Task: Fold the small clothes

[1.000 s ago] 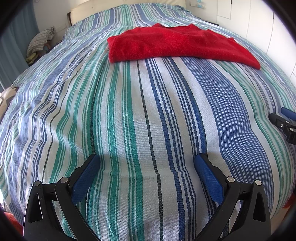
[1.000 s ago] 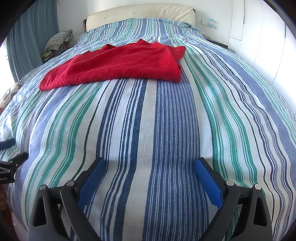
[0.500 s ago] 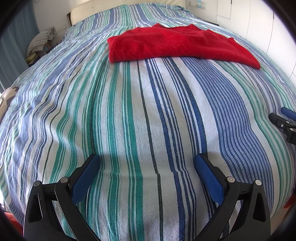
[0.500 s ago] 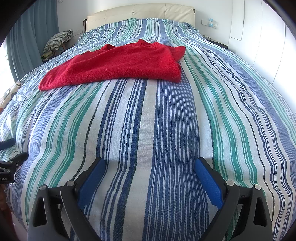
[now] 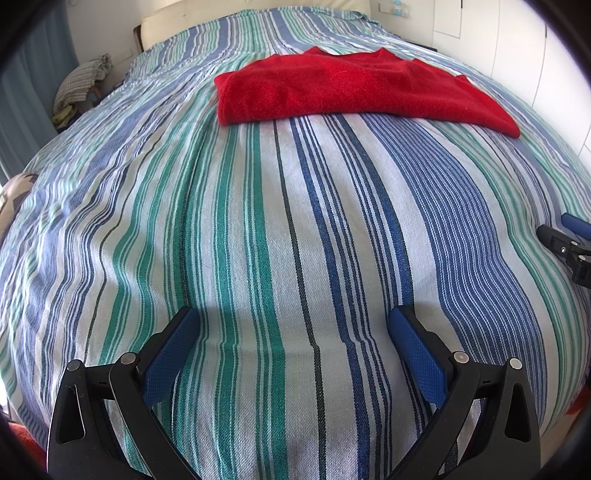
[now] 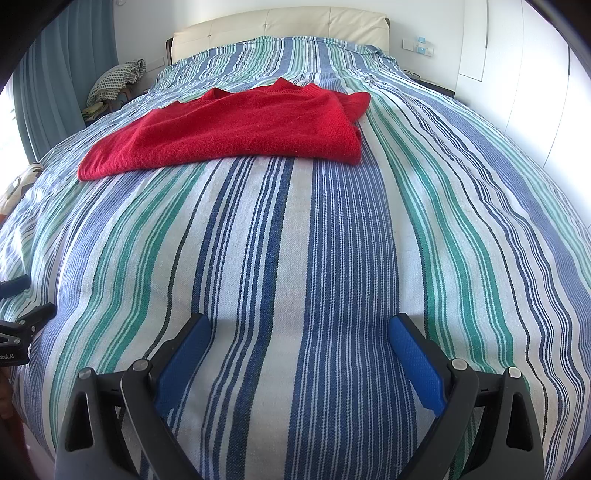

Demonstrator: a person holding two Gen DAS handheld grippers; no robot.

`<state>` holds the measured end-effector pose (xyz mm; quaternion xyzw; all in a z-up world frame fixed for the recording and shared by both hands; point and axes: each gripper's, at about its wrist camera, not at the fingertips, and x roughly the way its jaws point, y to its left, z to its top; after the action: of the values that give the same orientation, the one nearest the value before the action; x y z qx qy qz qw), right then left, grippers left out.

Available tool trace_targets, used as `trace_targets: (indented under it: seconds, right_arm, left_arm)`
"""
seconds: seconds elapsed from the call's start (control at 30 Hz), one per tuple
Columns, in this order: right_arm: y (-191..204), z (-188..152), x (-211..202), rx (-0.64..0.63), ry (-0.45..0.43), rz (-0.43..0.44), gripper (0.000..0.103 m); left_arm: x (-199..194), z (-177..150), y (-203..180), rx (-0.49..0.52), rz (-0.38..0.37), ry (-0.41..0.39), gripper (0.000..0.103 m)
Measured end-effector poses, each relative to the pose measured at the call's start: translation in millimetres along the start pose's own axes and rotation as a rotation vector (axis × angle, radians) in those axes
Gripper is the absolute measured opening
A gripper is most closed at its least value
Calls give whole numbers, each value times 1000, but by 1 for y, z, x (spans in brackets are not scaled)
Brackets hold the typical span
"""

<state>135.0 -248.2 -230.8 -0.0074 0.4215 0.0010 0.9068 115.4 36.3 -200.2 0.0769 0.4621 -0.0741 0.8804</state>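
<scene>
Bed (image 5: 258, 229) under blue, green and white striped cover fills both views, cream headboard (image 6: 280, 26) at far end. Red sweater (image 5: 351, 88), folded flat, lies across middle of bed, well ahead of both claws, touching neither. Left claw (image 5: 293, 325) hangs low over near edge of cover, blue pads spread wide, nothing between them. Right claw (image 6: 299, 328) alongside, likewise spread wide and empty. Checked cloth (image 6: 118, 79) heaped beside headboard.
</scene>
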Motion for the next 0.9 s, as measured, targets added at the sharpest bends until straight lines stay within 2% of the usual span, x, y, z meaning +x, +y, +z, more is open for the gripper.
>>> trace_targets:
  seconds: [0.77, 0.83, 0.9]
  right_arm:
    - [0, 0, 0, -1, 1, -3, 96]
    - [0, 2, -1, 1, 16, -5, 97]
    - [-1, 11, -2, -17, 76, 28, 98]
  left_arm:
    - [-1, 1, 2, -6, -13, 12, 102]
    - [-7, 5, 6, 0, -32, 42, 102]
    - [-22, 7, 12, 5, -52, 63, 101]
